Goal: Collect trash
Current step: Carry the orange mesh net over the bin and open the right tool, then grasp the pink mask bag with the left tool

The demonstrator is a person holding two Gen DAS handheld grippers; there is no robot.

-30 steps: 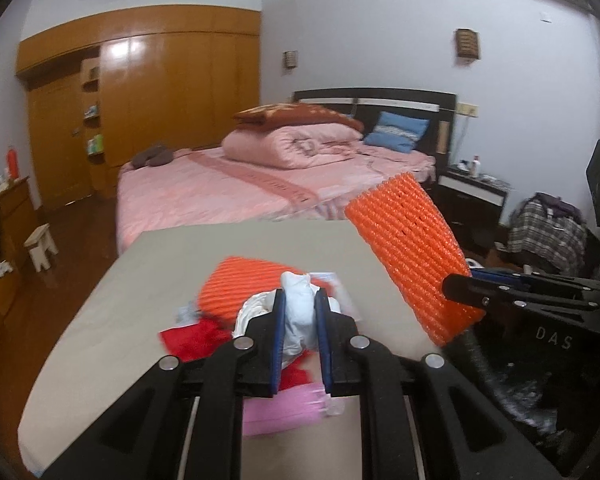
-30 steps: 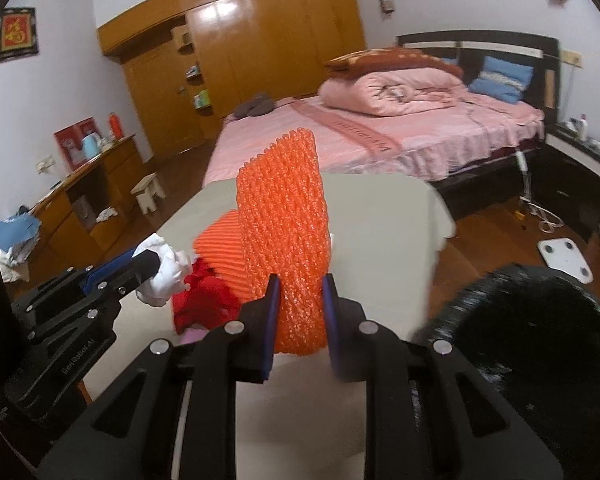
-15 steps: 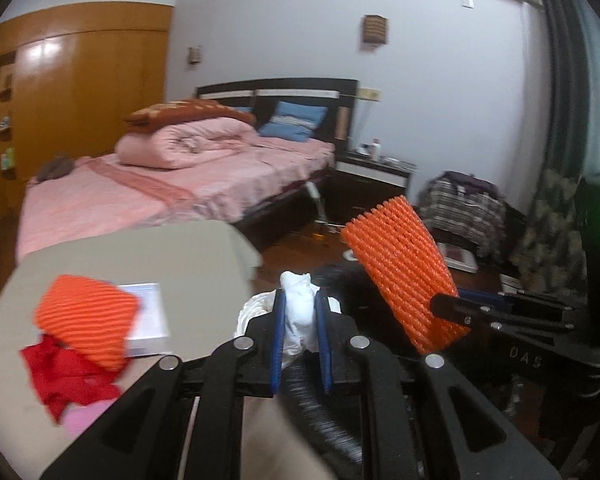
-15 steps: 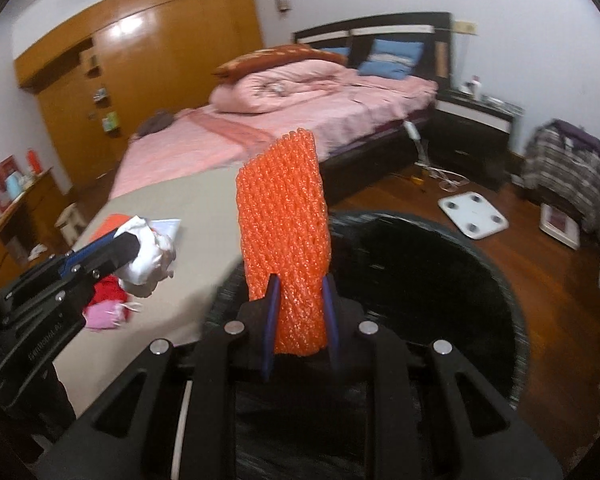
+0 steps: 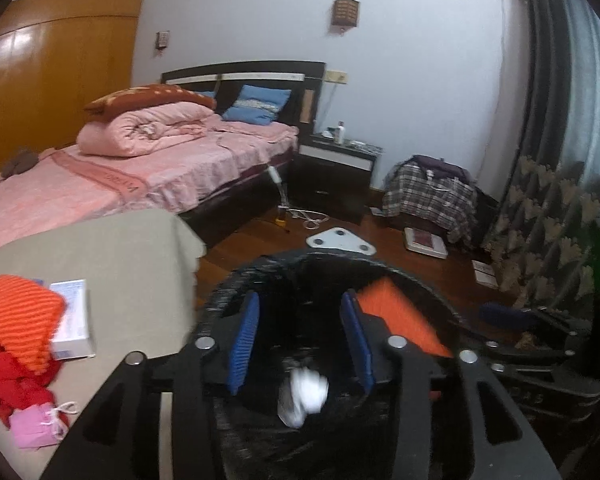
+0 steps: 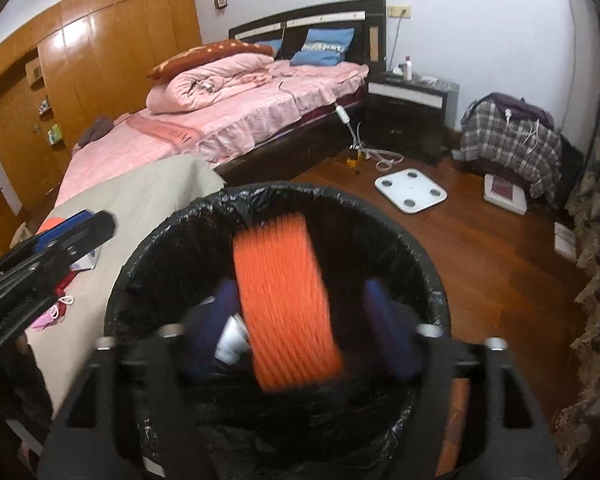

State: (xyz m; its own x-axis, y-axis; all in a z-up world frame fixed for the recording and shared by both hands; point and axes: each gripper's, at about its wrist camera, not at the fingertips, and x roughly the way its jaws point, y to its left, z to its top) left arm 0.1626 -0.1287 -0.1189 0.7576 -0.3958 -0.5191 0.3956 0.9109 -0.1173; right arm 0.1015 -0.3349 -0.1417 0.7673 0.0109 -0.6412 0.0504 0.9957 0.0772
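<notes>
A black-lined trash bin [image 5: 416, 276] [image 6: 148, 248] stands beside the beige table [image 5: 132, 248]. My left gripper [image 5: 300, 340] is open over the bin; a white crumpled wad [image 5: 304, 396] falls blurred below it. My right gripper [image 6: 300, 320] is open over the bin; an orange foam net [image 6: 284, 304] drops between its fingers, and shows in the left wrist view [image 5: 396, 316] too. On the table lie another orange net [image 5: 20, 312], a white box [image 5: 72, 320], red trash [image 5: 12, 380] and a pink piece [image 5: 32, 426].
A pink bed [image 5: 112, 176] stands behind the table. On the wooden floor lie a white scale [image 6: 410, 190], cables [image 6: 380, 158] and books [image 6: 504, 192]. A black nightstand [image 6: 408, 116] and a plaid-covered pile [image 6: 512, 140] stand by the wall. A curtain [image 5: 548, 220] hangs at right.
Both grippers opened over the bin. The white wad and the orange net were let go and are falling into it.
</notes>
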